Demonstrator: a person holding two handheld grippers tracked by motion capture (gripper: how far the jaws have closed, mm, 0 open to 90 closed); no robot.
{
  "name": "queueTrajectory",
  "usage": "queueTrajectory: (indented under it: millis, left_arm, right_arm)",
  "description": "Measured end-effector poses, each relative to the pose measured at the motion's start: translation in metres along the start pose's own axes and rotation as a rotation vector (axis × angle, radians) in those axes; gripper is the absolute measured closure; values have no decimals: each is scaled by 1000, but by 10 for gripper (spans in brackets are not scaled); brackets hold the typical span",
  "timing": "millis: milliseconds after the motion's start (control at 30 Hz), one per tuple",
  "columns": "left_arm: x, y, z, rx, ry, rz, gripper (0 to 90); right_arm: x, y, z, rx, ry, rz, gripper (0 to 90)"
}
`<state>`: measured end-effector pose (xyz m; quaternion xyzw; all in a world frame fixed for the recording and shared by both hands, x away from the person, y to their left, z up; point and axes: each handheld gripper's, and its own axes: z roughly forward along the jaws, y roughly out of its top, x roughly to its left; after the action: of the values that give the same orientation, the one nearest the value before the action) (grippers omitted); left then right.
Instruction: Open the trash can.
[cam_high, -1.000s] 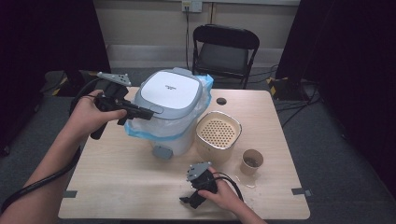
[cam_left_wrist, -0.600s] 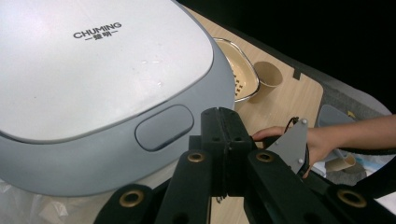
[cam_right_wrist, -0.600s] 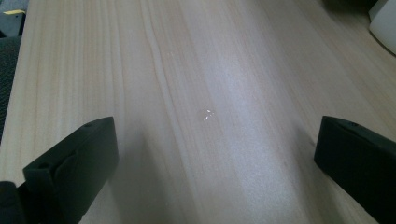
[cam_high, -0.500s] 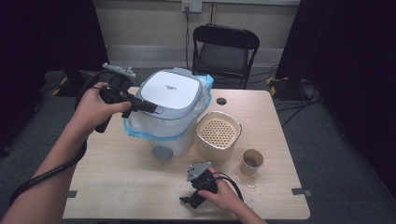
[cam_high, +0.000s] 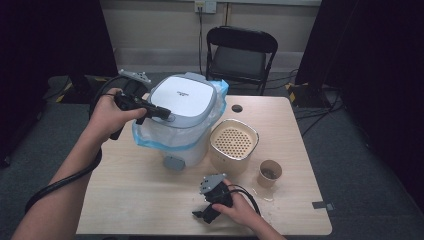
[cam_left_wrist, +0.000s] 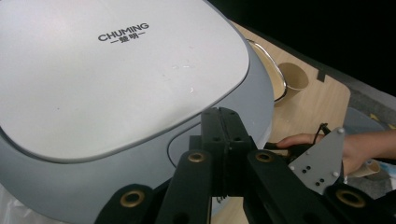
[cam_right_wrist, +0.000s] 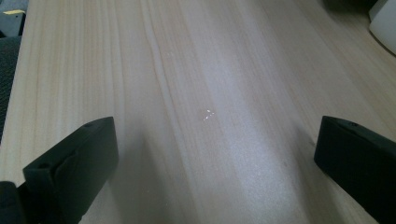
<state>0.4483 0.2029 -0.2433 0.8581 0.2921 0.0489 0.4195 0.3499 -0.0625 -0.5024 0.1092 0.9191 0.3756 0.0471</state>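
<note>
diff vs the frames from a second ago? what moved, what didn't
The left gripper moved up and toward the bin lid; its shut jaws, holding nothing, are now at the lid's near-left edge over the button recess. The right gripper stayed resting open on the table. The bin, its blue bag, the beige basket and the paper cup have not shifted.

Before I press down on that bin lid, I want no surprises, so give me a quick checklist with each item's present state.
1. left gripper shut, tips at the lid's front button recess: ok.
2. bin lid down and level: ok.
3. blue-edged bag liner clear of the button: cannot tell.
4. right gripper open, low over bare table, away from the bin: ok.
5. perforated basket and paper cup upright beside the bin: ok.
</note>
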Motion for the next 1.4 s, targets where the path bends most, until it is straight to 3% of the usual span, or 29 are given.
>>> queueTrajectory:
  millis: [233,733,1400]
  left_arm:
    - [2,2,6,8,12,18,900]
    - [3,-1,7,-14,5,-5,900]
    - [2,-4,6,-15,-4,-5,900]
  right_arm:
    - [0,0,0,0,0,0,0]
    - [0,0,0,0,0,0,0]
    - [0,0,0,0,0,0,0]
